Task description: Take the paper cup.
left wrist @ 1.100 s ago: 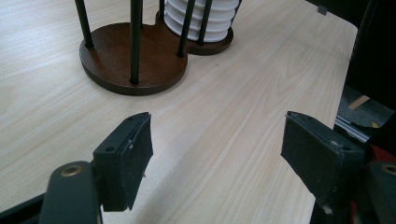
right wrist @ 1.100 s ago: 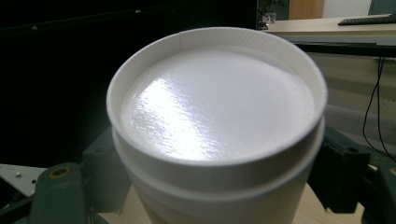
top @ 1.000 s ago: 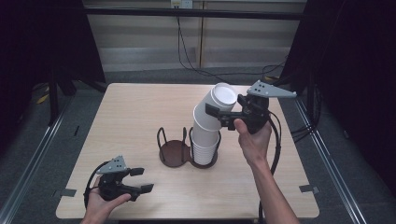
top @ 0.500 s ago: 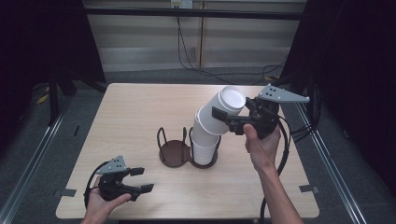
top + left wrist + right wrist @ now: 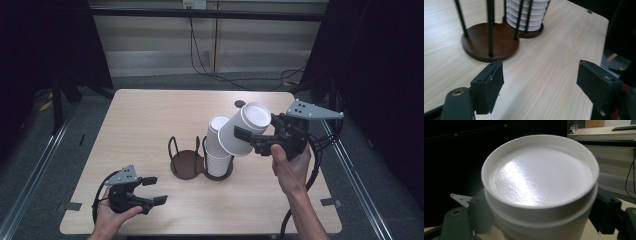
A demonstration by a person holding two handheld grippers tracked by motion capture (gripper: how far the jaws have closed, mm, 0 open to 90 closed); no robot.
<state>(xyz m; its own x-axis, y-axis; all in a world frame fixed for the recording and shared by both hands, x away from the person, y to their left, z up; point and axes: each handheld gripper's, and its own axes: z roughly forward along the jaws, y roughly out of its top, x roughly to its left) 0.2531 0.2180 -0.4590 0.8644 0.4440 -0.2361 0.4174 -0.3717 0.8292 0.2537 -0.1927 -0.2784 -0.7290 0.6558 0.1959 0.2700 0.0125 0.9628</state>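
One white cup [image 5: 243, 131] is off the stack [image 5: 218, 150] in the holder [image 5: 187, 162], tilted in the air, pinched by the right gripper [image 5: 248, 140]. It needs a place yet. The left gripper [image 5: 154, 190], just opening, is spread and holds nothing.

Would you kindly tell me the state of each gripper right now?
Left gripper: open, empty, jaws just opening.
Right gripper: shut on white cup.
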